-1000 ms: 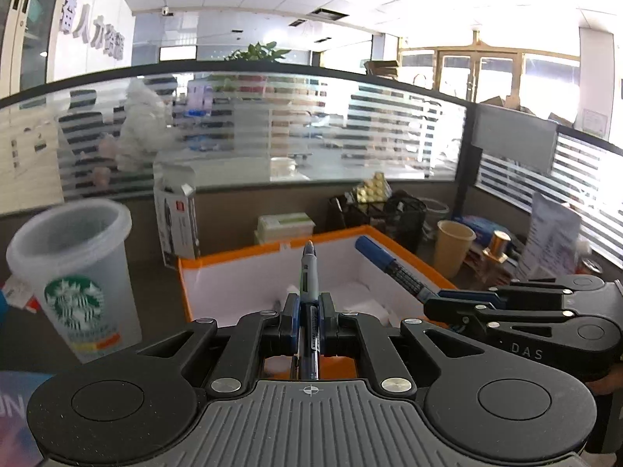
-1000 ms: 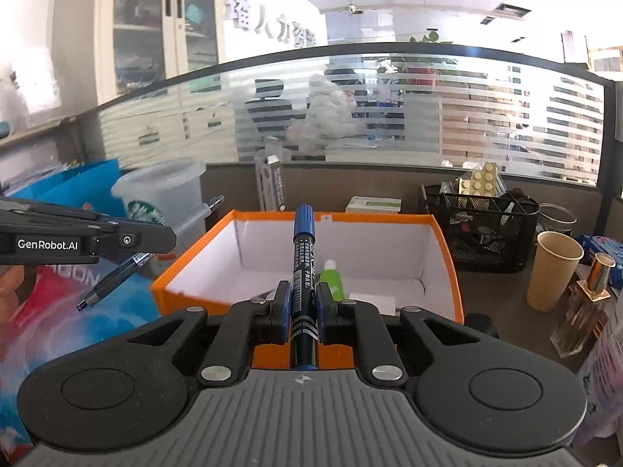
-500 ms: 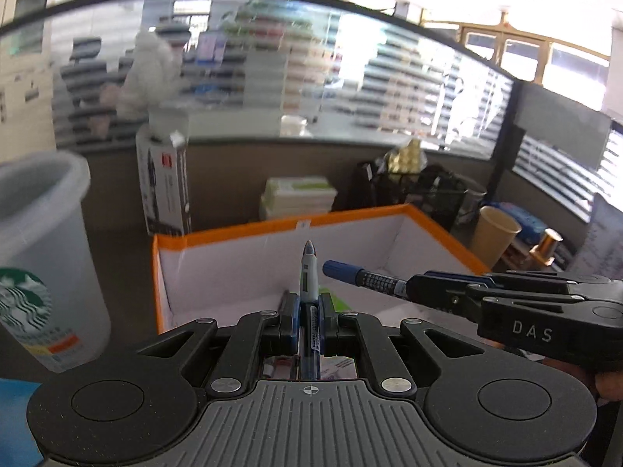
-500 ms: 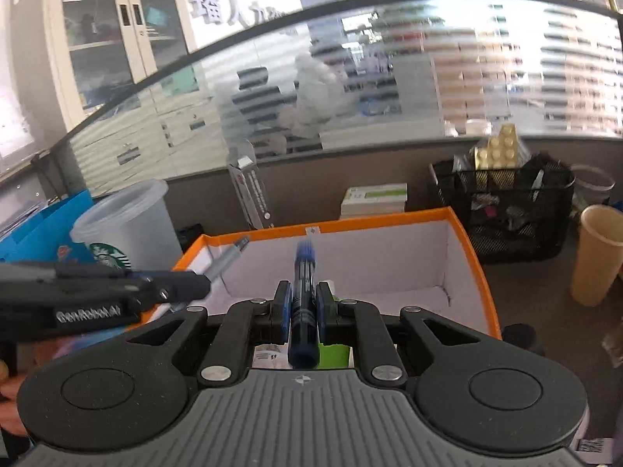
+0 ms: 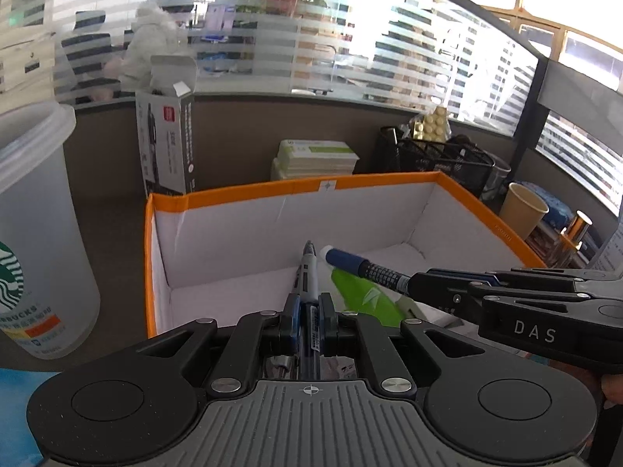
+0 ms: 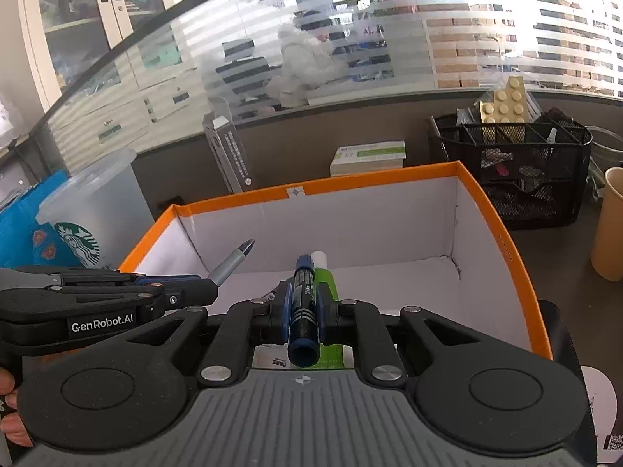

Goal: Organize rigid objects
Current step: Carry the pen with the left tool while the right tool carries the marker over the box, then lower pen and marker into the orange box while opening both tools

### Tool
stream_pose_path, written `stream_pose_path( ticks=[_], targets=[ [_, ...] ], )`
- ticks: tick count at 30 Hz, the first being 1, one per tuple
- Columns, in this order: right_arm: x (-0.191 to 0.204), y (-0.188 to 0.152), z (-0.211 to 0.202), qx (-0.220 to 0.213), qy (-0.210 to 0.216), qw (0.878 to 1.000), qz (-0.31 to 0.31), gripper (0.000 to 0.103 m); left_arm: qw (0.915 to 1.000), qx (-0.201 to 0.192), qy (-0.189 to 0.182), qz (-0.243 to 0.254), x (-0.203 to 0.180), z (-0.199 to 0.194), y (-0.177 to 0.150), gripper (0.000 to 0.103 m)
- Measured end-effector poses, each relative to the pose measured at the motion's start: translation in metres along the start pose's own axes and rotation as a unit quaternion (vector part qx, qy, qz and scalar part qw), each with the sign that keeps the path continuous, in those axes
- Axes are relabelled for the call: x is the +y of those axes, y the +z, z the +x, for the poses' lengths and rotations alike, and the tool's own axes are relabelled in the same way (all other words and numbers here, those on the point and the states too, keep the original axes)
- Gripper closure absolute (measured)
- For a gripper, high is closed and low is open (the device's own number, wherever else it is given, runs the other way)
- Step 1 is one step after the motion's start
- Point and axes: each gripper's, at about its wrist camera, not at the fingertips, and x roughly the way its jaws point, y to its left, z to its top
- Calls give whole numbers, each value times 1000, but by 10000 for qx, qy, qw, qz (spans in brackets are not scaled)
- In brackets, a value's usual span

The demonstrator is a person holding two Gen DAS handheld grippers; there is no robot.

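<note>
Bright daylight through the striped glass partition, strongest at upper right, blown out to white glare around the windows. Soft, faint shadows inside the orange-rimmed box. Heavy fisheye bending of straight lines, dark vignette at the corners. Sharp up close, slightly soft and hazy behind the glass.

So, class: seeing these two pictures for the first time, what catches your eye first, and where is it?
The orange-rimmed box fills the middle. Over it, the left gripper clamps a grey pen and the right gripper a blue marker. A green tube lies inside.
</note>
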Motion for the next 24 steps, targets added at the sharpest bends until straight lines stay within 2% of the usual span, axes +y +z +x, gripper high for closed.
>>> stream_pose_path(
  ticks=[11,24],
  targets=[
    [2,-4,8,132,-99,9998,-101,91,9998,159,68,37,1,10,-4,96],
    [8,-8,14,258,-177,9992,-240,90,9998,140,104,69,1,10,-4,95]
  ],
)
